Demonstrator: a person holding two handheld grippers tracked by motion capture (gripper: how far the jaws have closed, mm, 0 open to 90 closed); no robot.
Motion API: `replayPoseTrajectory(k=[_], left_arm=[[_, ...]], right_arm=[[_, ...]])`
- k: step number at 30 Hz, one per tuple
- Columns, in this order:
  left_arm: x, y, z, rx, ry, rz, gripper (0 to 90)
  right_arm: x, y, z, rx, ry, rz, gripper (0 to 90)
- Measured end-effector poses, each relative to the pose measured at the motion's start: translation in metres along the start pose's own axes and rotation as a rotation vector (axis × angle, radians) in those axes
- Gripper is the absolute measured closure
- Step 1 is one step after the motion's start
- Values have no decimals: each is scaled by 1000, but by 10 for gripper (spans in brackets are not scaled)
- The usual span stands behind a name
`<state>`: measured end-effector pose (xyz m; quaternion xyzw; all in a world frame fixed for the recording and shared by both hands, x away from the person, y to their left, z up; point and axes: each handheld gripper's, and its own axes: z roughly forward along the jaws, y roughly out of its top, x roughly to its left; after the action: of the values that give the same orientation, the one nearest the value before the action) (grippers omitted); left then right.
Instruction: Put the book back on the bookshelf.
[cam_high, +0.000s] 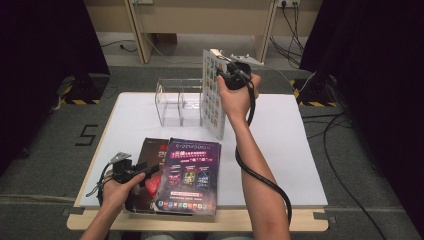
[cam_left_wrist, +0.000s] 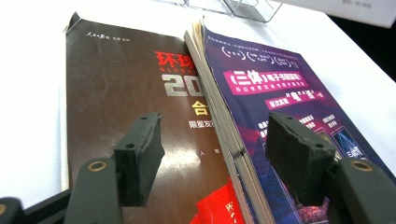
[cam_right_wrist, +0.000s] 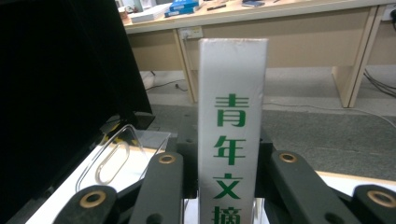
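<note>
Your right gripper (cam_high: 231, 75) has its fingers clamped on the spine of a white-spined magazine (cam_high: 213, 95), holding it upright with its lower corner just off the white worktop (cam_high: 280, 150), right beside the clear acrylic file holder (cam_high: 177, 102), at the holder's 3 o'clock. In the right gripper view the spine (cam_right_wrist: 232, 130) with green characters stands straight up between the fingers, and a wall of the holder (cam_right_wrist: 122, 156) shows at 8 o'clock below. I can't tell whether the magazine's bottom edge is inside a compartment yet; from the high view it looks outside the right wall. The holder's compartments look empty, so I'd say nothing is filed yet. Your left gripper (cam_high: 131, 170) sits at the worktop's 7 o'clock edge, fingers (cam_left_wrist: 140, 156) apart, nothing pinched, straddling the line where the purple magazine (cam_high: 190, 175) overlaps the dark brown magazine (cam_high: 150, 150). Both lie flat on the worktop near its front edge. Judged progress: first of three magazines lifted and near the holder, not slotted; two left. Next call: line the spine up over a compartment before lowering it.
</note>
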<state>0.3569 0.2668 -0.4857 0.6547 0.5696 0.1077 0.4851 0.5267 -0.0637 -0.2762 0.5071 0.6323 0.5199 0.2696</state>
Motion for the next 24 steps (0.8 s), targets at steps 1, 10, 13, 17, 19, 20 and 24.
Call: replayPoseTrajectory(k=[1,10,13,17,19,20,24], left_arm=[[0,0,0,0,2,2,357],[2,1,-2,-8,0,-3,357],[3,1,-3,-10,1,-6,357],[3,2,-3,-13,1,-6,357],[4,2,-3,-13,0,-6,357],[4,2,-3,-12,0,-6,357],[4,1,-2,-8,-1,-7,357]], right_arm=[[0,1,2,-7,-5,5,740],[3,2,27,-32,-58,-19,739],[2,-1,32,-38,-66,-9,739],[2,-1,36,-48,-71,-4,738],[2,1,37,-61,-74,-6,738],[2,2,37,-66,-74,-7,738],[4,3,37,-92,-80,-17,738]])
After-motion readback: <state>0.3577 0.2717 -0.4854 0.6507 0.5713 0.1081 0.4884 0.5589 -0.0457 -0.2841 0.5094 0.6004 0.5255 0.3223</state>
